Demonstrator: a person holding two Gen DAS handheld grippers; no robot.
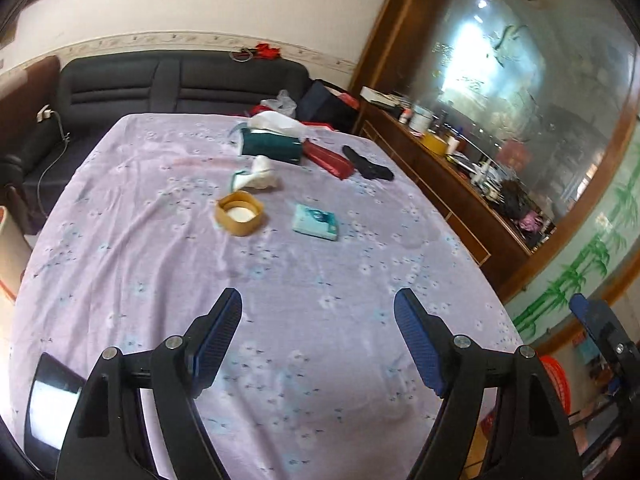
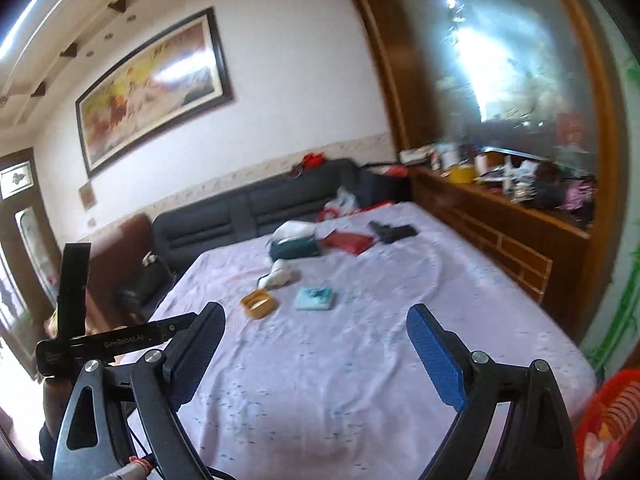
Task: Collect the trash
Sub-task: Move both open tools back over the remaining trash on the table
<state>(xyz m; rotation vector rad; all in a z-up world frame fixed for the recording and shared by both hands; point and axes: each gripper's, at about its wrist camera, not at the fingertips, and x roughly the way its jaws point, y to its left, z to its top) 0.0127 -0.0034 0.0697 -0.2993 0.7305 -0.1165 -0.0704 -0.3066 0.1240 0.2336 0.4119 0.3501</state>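
A table under a lilac flowered cloth (image 1: pixel 320 320) carries loose items. A crumpled white tissue (image 1: pixel 260 174) lies past a tan tape roll (image 1: pixel 239 214); a small teal tissue pack (image 1: pixel 316 222) lies to the right. The same three show in the right wrist view: tissue (image 2: pixel 280 274), tape roll (image 2: pixel 259 304), pack (image 2: pixel 315 298). My left gripper (image 1: pixel 318 308) is open and empty above the near part of the cloth. My right gripper (image 2: pixel 316 324) is open and empty, also short of the items. A red basket (image 2: pixel 612 420) sits at the table's near right corner.
A green tissue box (image 1: pixel 272 144), a red case (image 1: pixel 328 158) and a black object (image 1: pixel 368 164) lie at the far end. A dark sofa (image 1: pixel 180 80) stands behind the table. A cluttered wooden sideboard (image 1: pixel 460 184) with a mirror runs along the right.
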